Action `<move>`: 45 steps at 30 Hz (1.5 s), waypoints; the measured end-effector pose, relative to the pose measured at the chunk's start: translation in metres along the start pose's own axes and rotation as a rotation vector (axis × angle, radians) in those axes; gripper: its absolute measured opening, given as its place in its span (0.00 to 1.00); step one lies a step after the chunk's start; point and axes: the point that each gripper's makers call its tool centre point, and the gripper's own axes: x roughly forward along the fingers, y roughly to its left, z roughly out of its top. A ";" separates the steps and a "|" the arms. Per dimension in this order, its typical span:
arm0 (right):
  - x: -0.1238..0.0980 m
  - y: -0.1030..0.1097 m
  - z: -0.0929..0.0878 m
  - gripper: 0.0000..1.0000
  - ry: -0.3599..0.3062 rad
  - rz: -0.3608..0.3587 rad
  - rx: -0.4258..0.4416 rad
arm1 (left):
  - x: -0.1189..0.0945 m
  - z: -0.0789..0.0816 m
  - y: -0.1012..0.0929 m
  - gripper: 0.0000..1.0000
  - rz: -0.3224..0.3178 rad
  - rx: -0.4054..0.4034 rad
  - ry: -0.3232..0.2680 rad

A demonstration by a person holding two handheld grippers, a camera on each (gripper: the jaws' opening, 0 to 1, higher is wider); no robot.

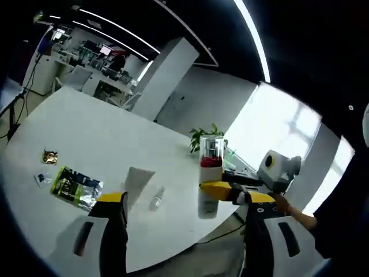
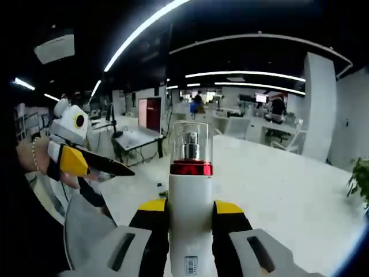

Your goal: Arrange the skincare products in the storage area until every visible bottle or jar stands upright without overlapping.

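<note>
A white pump bottle (image 2: 189,231) with a red band and a clear cap stands upright between my right gripper's (image 2: 190,206) yellow-tipped jaws, which are shut on its body. In the left gripper view the same bottle (image 1: 210,173) is near the white table's (image 1: 104,133) close edge, with the right gripper (image 1: 218,190) reaching in from the right. Whether its base touches the table I cannot tell. A small clear bottle (image 1: 157,198) lies on its side left of it. My left gripper (image 1: 187,199) is open, jaws wide apart, holding nothing.
A green foil packet (image 1: 75,187), a small gold sachet (image 1: 50,156) and a tiny blue item (image 1: 41,179) lie on the table's left part. A potted plant (image 1: 204,137) stands behind the pump bottle. A hand holds the left gripper (image 2: 112,183) left of the bottle.
</note>
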 end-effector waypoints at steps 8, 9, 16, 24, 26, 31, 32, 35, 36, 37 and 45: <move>0.007 0.028 0.043 0.18 -0.111 0.008 -0.030 | 0.018 0.047 -0.035 0.83 0.032 0.176 -0.127; 0.008 0.031 0.047 0.18 -0.126 0.012 -0.045 | 0.020 0.048 -0.034 0.78 0.053 0.199 -0.125; 0.009 0.052 0.071 0.18 -0.186 0.040 -0.139 | 0.020 0.051 -0.024 0.58 0.098 0.169 -0.124; 0.008 0.060 0.088 0.19 -0.211 0.043 -0.209 | 0.011 0.074 -0.024 0.40 0.156 0.303 -0.193; 0.009 0.063 0.089 0.19 -0.209 0.044 -0.237 | 0.011 0.078 -0.028 0.40 0.163 0.341 -0.218; 0.008 0.062 0.090 0.19 -0.213 0.052 -0.197 | 0.011 0.079 -0.030 0.32 0.148 0.331 -0.239; 0.007 0.062 0.089 0.19 -0.209 0.046 -0.194 | 0.012 0.078 -0.031 0.32 0.140 0.328 -0.236; 0.005 0.061 0.091 0.19 -0.207 0.047 -0.144 | 0.013 0.079 -0.036 0.30 0.105 0.328 -0.227; 0.004 0.061 0.093 0.19 -0.211 0.047 -0.135 | 0.013 0.080 -0.037 0.30 0.094 0.317 -0.224; 0.003 0.061 0.095 0.19 -0.210 0.049 -0.138 | 0.013 0.081 -0.038 0.30 0.073 0.286 -0.208; -0.005 0.072 0.104 0.22 -0.203 0.174 -0.100 | 0.010 0.085 -0.045 0.29 -0.092 0.249 -0.121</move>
